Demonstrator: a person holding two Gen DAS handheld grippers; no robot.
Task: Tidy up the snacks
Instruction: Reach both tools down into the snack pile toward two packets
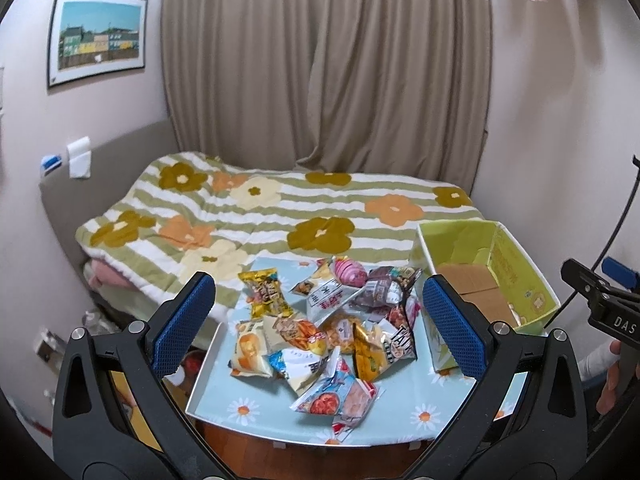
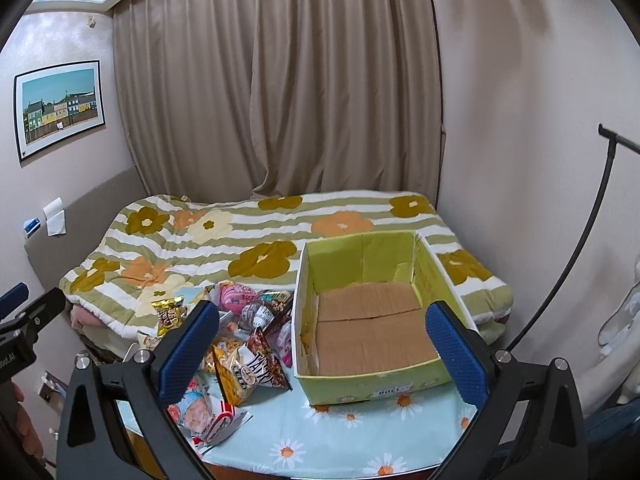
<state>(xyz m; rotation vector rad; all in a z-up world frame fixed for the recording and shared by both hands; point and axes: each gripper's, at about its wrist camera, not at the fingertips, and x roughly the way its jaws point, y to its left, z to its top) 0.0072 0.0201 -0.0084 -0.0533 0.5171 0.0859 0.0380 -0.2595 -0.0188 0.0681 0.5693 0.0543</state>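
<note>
- Nearest, the left gripper (image 1: pixel 318 322) hangs above the near edge of the table (image 1: pixel 404 412), its blue-padded fingers (image 1: pixel 182 322) spread wide with nothing between them.
- Beside it, the right gripper (image 2: pixel 322 350) is likewise wide open and carrying nothing, poised in front of the cardboard box (image 2: pixel 430 276).
- Just past the left gripper, the pile of snack packets (image 1: pixel 320 328) lies loose on the daisy-print tablecloth (image 1: pixel 248 408); a blue-and-pink packet (image 1: pixel 340 394) sits closest, and a gold packet (image 1: pixel 266 292) lies on the far left of the heap.
- To the right of the pile, almost touching it, stands the green box, open at the top, its brown cardboard floor bare.
- Behind the table is a bed under a striped flower quilt (image 2: pixel 208 240).
- Farthest off, beige curtains (image 2: pixel 280 80) cover the back wall, and a framed picture of coloured houses (image 2: pixel 60 108) hangs on the left wall.
</note>
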